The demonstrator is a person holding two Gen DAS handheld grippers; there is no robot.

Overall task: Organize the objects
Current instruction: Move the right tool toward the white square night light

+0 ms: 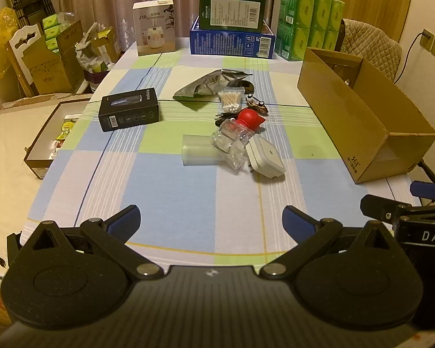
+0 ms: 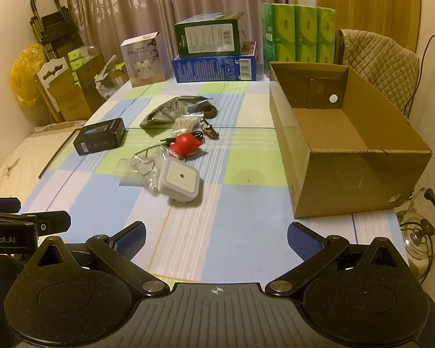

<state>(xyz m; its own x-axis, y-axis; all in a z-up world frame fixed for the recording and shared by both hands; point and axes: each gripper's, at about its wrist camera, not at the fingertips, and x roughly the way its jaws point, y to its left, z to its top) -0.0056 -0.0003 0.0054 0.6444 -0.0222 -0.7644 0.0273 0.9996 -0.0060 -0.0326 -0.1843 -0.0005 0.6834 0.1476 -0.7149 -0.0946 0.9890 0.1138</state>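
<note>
Clutter lies mid-table left of the carton; left gripper gapes empty. The white cube looks light and rigid: grip its flat sides.

From the right: cube nearest, right gripper spread wide, empty; the bag looks slippery.

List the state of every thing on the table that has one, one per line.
Left tool: open, empty.
Right tool: open, empty.
Brown cardboard box: open-topped, empty inside.
Black rectangular carton: closed, lying flat.
Silver foil pouch: crumpled, lying flat.
White square plug-in light: resting on the cloth.
</note>
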